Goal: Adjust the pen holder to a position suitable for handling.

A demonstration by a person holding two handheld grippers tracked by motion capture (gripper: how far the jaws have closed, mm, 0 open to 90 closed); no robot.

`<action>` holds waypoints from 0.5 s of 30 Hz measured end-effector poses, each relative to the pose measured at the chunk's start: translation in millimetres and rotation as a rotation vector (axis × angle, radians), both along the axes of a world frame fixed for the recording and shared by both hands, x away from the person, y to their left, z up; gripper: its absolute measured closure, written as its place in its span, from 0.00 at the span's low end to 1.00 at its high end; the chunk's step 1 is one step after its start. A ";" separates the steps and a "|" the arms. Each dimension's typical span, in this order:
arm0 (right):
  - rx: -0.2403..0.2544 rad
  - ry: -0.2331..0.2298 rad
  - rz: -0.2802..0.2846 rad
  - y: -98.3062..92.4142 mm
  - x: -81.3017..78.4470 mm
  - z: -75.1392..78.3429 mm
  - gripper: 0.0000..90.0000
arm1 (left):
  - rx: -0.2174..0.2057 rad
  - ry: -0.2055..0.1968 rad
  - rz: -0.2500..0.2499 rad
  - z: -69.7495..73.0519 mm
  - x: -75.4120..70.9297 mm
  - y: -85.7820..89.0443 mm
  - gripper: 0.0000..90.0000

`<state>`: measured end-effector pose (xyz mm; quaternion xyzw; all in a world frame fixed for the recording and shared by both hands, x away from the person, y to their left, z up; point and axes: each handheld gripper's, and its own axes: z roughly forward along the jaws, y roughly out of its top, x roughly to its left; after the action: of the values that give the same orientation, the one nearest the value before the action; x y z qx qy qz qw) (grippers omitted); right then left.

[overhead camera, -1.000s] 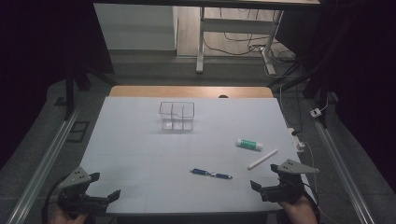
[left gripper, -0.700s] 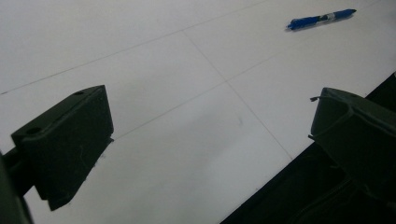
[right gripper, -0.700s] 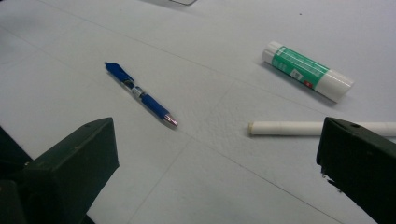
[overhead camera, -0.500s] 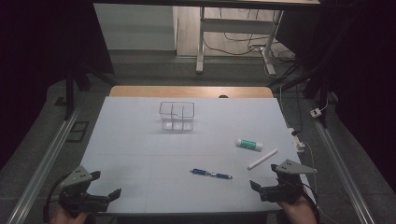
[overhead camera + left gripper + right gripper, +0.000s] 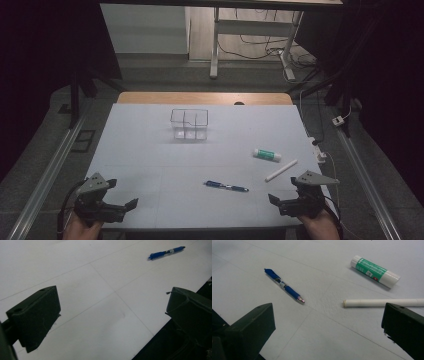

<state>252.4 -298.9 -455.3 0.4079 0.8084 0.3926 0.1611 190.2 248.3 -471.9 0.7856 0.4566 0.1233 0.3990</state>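
Since both your grippers sit at the near edge w/ nothing in them, I'd say the job hasn't started. Left gripper [image 5: 131,204] has its jaws spread wide over bare table; right gripper [image 5: 273,199] is just as wide, empty too. The blue pen [image 5: 226,187] lies flat near the front, between your hands but closer to the right one. The white stick [image 5: 280,170] lies just beyond the right gripper, and the green-and-white glue stick [image 5: 266,154] a bit farther back. The clear divided organizer [image 5: 189,124] stands well apart, mid-table toward the back, looks empty. Prob all three items are left to move.

Surface: white table [image 5: 140,160], faint seam lines, wood strip at the far edge. Room is dim: grey floor, a desk frame and cables beyond.
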 end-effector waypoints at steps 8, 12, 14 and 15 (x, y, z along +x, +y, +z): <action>-0.009 0.001 0.012 0.8 -0.5 0.0 0.00 | 0.002 0.008 -0.063 -0.5 14.4 -11.4 0.00; -0.011 0.001 0.019 1.8 -0.5 -0.4 0.00 | -0.022 0.004 -0.095 -0.7 24.2 -14.4 0.00; -0.012 0.001 0.021 2.0 -0.5 -0.4 0.00 | -0.030 0.005 -0.113 -1.5 30.2 -17.0 0.00; -0.012 0.001 0.022 2.0 -0.6 -0.4 0.00 | -0.033 0.002 -0.122 -2.1 33.5 -18.5 0.00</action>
<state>251.8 -296.9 -455.7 0.3981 0.8153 0.3894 0.1590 223.7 229.8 -474.0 0.8053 0.4104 0.0905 0.4181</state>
